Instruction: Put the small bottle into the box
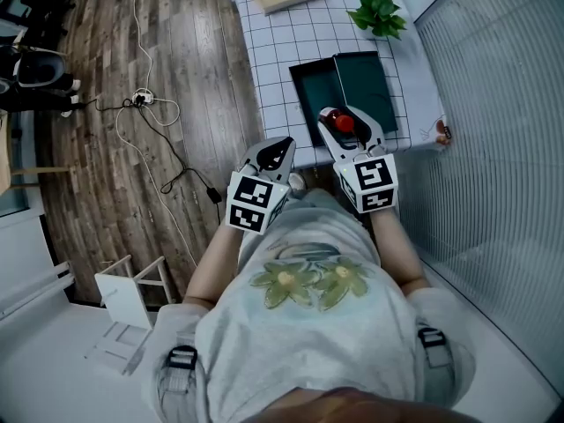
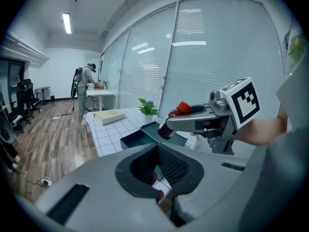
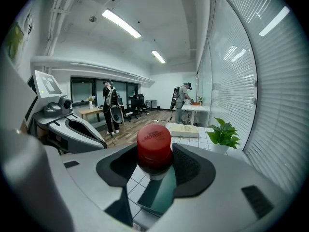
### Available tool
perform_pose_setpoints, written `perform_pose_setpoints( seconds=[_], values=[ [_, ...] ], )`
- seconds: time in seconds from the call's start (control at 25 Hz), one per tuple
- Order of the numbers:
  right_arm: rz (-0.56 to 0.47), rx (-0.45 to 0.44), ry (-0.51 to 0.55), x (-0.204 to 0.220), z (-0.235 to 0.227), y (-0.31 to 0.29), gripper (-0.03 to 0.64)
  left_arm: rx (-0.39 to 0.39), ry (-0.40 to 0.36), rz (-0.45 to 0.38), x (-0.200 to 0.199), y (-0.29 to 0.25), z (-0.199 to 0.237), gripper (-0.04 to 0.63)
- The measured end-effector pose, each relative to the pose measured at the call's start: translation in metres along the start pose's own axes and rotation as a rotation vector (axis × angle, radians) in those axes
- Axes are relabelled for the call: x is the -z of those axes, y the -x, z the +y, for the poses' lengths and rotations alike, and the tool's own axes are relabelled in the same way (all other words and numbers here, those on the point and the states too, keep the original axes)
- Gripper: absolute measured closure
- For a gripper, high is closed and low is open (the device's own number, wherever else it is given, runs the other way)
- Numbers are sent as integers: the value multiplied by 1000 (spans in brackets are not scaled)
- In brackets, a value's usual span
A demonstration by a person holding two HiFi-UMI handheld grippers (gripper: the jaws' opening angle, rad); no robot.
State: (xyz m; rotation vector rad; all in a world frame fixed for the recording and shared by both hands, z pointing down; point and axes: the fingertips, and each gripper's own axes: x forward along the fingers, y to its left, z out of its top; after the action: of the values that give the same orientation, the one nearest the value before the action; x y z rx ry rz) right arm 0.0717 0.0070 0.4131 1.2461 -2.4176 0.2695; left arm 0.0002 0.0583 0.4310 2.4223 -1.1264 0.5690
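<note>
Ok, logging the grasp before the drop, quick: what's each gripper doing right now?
Left gripper: jaws shut, holding nothing.
Right gripper: closed on the small bottle.

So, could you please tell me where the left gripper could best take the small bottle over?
Probably the small bottle's dark body, from the side. The right gripper clamps it just under the red cap, so only the body juts free beneath the jaws.

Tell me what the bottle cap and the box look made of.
Cap: red, probably plastic; smooth matte top with raised moulded lettering.
Box: dark green, smooth with a slight sheen, thin straight walls; plastic or coated card, can't tell which.
</note>
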Motion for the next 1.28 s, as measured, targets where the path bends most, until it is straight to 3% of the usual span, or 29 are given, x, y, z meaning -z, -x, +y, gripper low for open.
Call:
perform_pose_setpoints(
  seconds=[1.28],
  values=[
    [78,-51,62,20,-12,-49,399,-2,27,24,-1,-27,24,588]
  ],
)
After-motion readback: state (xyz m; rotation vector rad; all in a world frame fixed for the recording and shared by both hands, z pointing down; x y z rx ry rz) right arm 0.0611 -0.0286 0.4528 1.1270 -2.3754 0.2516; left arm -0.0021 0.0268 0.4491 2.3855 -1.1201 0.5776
